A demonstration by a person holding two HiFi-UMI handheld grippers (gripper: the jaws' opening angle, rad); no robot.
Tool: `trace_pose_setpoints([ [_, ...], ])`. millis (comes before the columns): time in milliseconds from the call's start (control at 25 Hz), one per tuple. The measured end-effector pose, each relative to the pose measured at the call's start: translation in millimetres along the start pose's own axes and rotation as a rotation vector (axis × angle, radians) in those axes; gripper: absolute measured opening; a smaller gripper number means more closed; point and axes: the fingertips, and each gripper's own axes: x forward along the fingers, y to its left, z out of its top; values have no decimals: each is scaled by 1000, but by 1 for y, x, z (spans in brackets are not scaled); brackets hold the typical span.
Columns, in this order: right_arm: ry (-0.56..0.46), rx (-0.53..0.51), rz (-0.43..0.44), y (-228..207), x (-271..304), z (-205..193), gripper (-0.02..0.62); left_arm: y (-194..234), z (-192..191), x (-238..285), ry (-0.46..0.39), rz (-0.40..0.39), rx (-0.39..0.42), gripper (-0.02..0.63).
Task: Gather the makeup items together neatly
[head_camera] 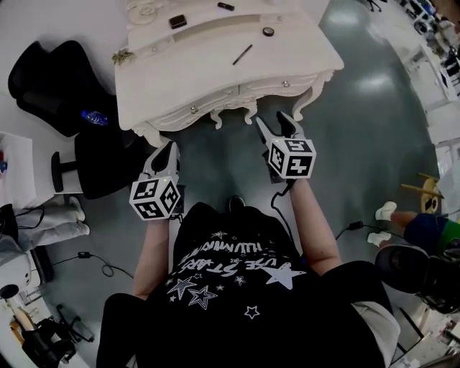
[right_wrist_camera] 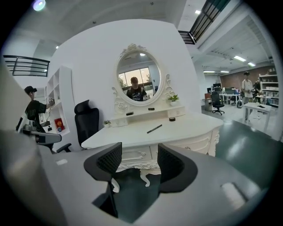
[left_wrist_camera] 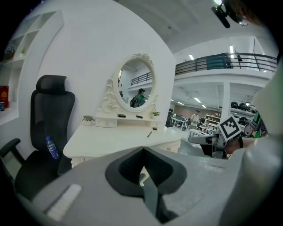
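The makeup items lie scattered on a white dressing table [head_camera: 302, 54] ahead of me. They are a black pencil [head_camera: 242, 54], a small round pot [head_camera: 268, 31], a black case [head_camera: 177, 21] and a short black stick [head_camera: 226, 6]. My left gripper [head_camera: 167, 149] hovers short of the table's front left corner, shut with nothing in it; its pads meet in the left gripper view [left_wrist_camera: 142, 165]. Just before the front edge, my right gripper [head_camera: 275, 123] stands open and empty. The right gripper view shows the pencil [right_wrist_camera: 154, 129] and the pot [right_wrist_camera: 172, 119] beyond the gripper [right_wrist_camera: 139, 163].
An oval mirror [right_wrist_camera: 138, 79] stands at the back of the table. A black office chair [head_camera: 50, 79] with a blue bottle [head_camera: 93, 117] on its seat is on the left. Cables [head_camera: 108, 267] trail on the floor. A person's legs [head_camera: 424, 230] show at the right.
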Motion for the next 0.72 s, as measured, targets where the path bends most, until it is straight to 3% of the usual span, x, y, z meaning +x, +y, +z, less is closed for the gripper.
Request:
trace_pose_setpoints([
  [360,42,23,-29,-2,56,16,262,25,8,22,4,48,-39,2],
  [720,87,24,-101,-17,130,40,255,70,35,99,30,11,-43,2],
])
